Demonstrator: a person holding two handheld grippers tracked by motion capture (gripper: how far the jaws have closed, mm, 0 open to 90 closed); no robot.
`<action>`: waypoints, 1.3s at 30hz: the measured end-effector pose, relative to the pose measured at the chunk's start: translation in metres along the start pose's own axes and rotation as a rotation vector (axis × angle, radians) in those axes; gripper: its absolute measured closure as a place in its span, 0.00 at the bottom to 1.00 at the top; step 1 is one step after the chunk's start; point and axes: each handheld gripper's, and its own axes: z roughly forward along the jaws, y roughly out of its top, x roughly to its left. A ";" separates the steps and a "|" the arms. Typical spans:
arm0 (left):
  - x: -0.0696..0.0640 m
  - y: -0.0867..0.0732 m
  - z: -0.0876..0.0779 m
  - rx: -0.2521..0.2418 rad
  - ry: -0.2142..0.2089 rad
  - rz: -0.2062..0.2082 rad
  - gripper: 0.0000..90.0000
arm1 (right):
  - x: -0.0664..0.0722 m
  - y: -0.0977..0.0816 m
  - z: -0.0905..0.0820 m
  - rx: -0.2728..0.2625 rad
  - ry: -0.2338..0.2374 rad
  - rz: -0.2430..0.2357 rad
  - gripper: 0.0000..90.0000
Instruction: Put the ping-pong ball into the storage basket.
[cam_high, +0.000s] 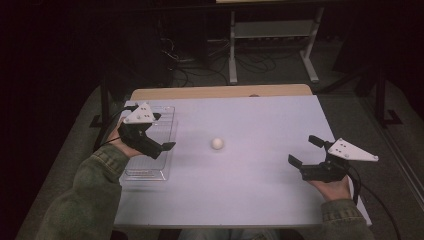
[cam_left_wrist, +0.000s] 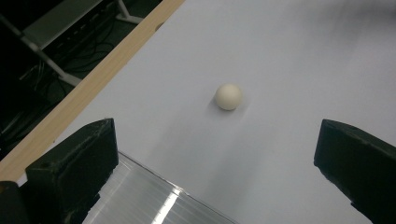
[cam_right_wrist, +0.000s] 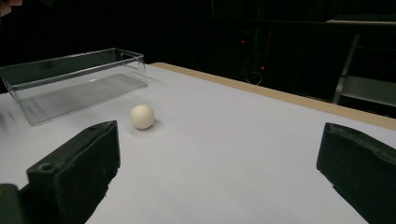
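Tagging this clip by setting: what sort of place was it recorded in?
Probably a lab or workshop set up for recording. A person works two hand-held grippers, left gripper and right gripper, over a plain white table holding a ball and a clear bin; behind it, loose cables and a metal rack in the dark.

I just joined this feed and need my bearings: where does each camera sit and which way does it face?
High view: above the person's side, looking forward and down on the table; forearms, left gripper, right gripper.
Left gripper view: over the clear bin, facing the ball; own jaws.
Right gripper view: low, facing ball and bin; own jaws.
All share the ball.
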 end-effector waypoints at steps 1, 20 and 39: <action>0.000 0.000 0.000 0.000 0.000 0.000 0.00 | 0.000 0.000 0.000 0.000 0.000 0.000 0.00; 0.007 0.023 0.013 0.057 -0.033 0.041 0.00 | 0.000 -0.001 -0.001 0.003 0.008 0.005 0.00; 0.014 0.037 0.026 0.096 -0.067 0.075 0.00 | 0.000 -0.001 -0.001 0.005 0.010 0.002 0.00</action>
